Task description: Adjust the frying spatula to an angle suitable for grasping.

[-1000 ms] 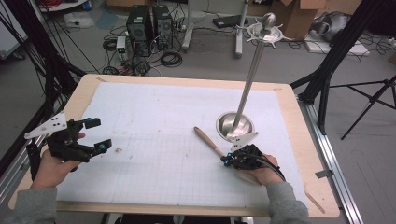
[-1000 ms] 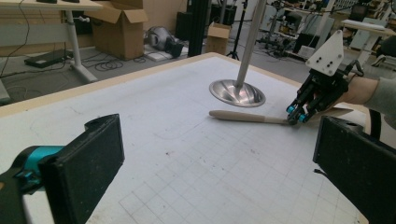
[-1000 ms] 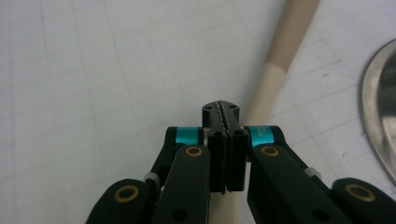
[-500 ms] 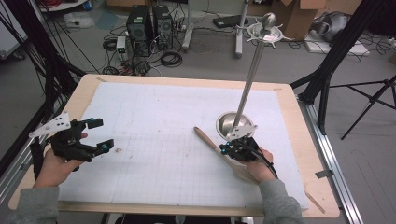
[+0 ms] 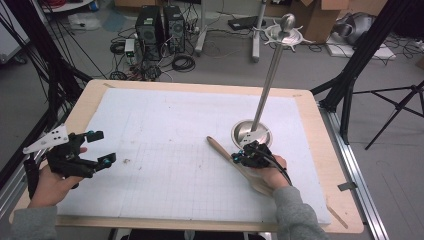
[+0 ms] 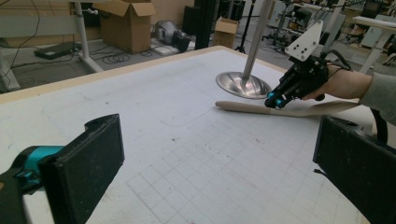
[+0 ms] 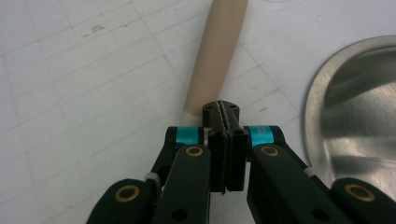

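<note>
The right tongs are hovering pressed together, empty, over the wooden spatula, which is lying flat on the table beside the stand. Left tongs are waiting apart. Gripping and lifting are probably remaining.

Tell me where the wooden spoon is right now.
In the high view the wooden spoon lies on the white mat, right of centre, just beside the metal stand base, with the shut right gripper over it.
</note>
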Demonstrator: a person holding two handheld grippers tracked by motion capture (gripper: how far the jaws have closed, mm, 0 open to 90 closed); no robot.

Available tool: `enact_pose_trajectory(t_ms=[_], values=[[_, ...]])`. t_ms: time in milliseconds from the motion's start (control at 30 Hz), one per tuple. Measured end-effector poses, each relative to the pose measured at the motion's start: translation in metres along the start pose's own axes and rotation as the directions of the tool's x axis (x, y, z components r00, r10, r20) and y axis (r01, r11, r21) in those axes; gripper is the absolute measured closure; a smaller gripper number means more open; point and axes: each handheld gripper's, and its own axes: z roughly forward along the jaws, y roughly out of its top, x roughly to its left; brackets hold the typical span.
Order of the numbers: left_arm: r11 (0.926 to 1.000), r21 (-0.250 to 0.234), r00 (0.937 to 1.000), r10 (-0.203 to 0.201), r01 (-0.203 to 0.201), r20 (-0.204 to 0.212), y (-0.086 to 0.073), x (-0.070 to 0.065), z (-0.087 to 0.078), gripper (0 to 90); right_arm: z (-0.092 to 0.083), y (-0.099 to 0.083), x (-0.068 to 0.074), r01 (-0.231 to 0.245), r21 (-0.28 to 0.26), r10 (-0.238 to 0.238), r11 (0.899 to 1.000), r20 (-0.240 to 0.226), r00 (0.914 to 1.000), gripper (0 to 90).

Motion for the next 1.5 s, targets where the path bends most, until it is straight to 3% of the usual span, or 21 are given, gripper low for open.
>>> enact_pose_trajectory(t_ms=[133, 367, 533, 800, 1000, 1133, 1233, 1333, 1500], values=[[1.0, 0.001, 1.0, -0.001, 0.001, -0.006, -0.001, 0.0, -0.002, 2.3, 0.001, 0.005, 0.005, 0.079, 0.015, -0.078, 0.997, -0.022, 0.9967, 90.0], [1.0, 0.007, 1.0, 0.0, 0.0, -0.006, -0.001, 0.0, -0.001, 2.3, 0.002, 0.008, 0.008, 0.13, 0.027, -0.129, 0.991, -0.038, 0.9909, 90.0], [1.0, 0.008, 1.0, 0.002, -0.002, -0.005, -0.001, 0.0, -0.001, 2.3, 0.002, 0.01, 0.01, 0.143, 0.024, -0.143, 0.989, 0.0, 0.9897, 90.0], [1.0, -0.004, 1.0, 0.006, -0.006, -0.008, 0.0, 0.003, 0.001, 2.3, -0.027, 0.009, 0.01, 0.07, -0.088, -0.066, 0.994, 0.041, 0.997, 89.4], [0.9996, -0.026, 0.9999, 0.01, -0.01, -0.011, 0.001, 0.005, 0.005, 2.3, -0.042, 0.007, 0.015, 0.016, -0.155, -0.008, 0.988, 0.052, 0.9986, 63.6], [0.9994, -0.036, 0.9999, 0.004, -0.005, -0.015, 0.001, 0.008, 0.006, 2.3, -0.045, 0.005, 0.018, -0.004, -0.164, 0.016, 0.986, 0.073, 0.9972, 47.2], [0.9994, -0.035, 0.9998, -0.002, 0.002, -0.018, 0.0, 0.009, 0.008, 2.3, -0.046, 0.003, 0.017, -0.052, -0.17, 0.067, 0.984, 0.078, 0.9947, 35.5], [0.9993, -0.037, 0.9999, -0.002, 0.001, -0.016, 0.0, 0.009, 0.009, 2.3, -0.05, 0.0, 0.018, -0.049, -0.184, 0.065, 0.982, 0.079, 0.9948, 22.2], [0.9994, -0.034, 0.9999, -0.006, 0.006, -0.014, -0.001, 0.009, 0.011, 2.3, -0.055, -0.005, 0.017, -0.082, -0.173, 0.095, 0.982, 0.068, 0.9932, 14.9]])
